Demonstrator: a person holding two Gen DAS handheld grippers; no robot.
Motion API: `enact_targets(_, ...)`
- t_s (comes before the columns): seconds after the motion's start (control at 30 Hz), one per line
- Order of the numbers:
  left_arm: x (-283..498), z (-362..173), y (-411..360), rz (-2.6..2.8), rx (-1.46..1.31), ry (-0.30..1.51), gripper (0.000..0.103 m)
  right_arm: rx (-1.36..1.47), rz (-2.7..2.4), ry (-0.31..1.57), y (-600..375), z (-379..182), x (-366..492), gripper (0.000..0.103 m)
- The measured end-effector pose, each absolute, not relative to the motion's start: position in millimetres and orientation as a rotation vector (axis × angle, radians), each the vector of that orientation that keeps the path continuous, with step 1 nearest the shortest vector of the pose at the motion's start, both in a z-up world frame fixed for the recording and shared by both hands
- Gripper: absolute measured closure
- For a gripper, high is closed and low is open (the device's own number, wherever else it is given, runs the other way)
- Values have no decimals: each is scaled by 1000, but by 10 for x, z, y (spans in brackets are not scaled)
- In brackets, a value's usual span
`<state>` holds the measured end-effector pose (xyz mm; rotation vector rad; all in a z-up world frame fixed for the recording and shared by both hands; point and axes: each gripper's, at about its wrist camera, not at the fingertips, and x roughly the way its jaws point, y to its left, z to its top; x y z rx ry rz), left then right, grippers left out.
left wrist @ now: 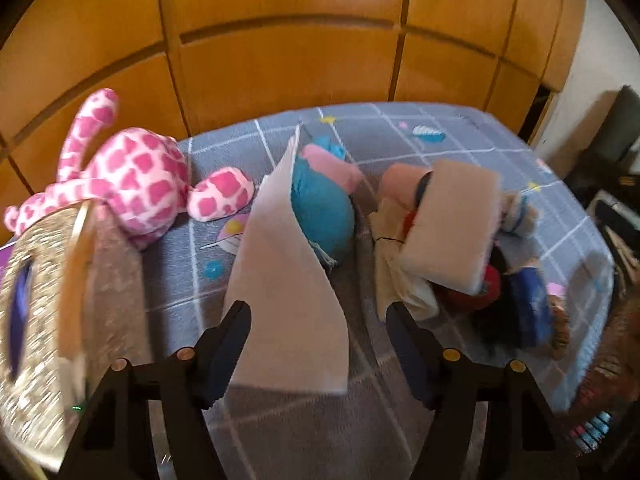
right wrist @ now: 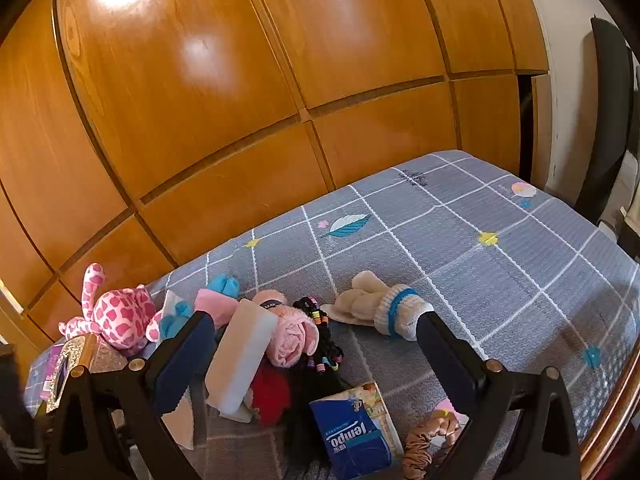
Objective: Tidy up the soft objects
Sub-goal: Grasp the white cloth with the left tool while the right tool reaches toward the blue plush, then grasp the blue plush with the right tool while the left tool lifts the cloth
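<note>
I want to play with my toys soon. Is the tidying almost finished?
Not nearly. Nothing looks sorted: the pink plush, white foam block, tissue pack and scrunchie lie jumbled on the bed. The left gripper and right gripper are open; a white sheet stands between the left fingers, apparently ungripped. Everything needs sorting.

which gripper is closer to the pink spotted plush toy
Left. The left gripper sits just right of the pink spotted plush; the right gripper is farther right, past the sponge.

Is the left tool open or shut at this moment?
Open. In the left wrist view the left tool has its fingers set wide apart; the white sheet stands between them, touching the left finger only, not clamped.
</note>
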<state>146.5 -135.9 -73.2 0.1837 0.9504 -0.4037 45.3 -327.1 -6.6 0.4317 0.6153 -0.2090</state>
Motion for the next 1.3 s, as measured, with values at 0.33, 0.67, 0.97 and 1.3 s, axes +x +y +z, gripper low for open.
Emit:
enact_targets(0.33,1739,-1084,-1305,-410,153,1021,100,408,-185,619,-3225,-62,471,0)
enact_targets(0.67,917,-846,-972,-531,72,986,101,398,-160,611,-3186,-49,463,16)
enact_targets(0.97,431,-1135,-801,-557,164,1025,101,400,39,718,-2845,-28,756,38)
enact_targets(1.3,432,-1178,-730,-559,121,1010,100,140,220,972,-1848,-365,1713,25)
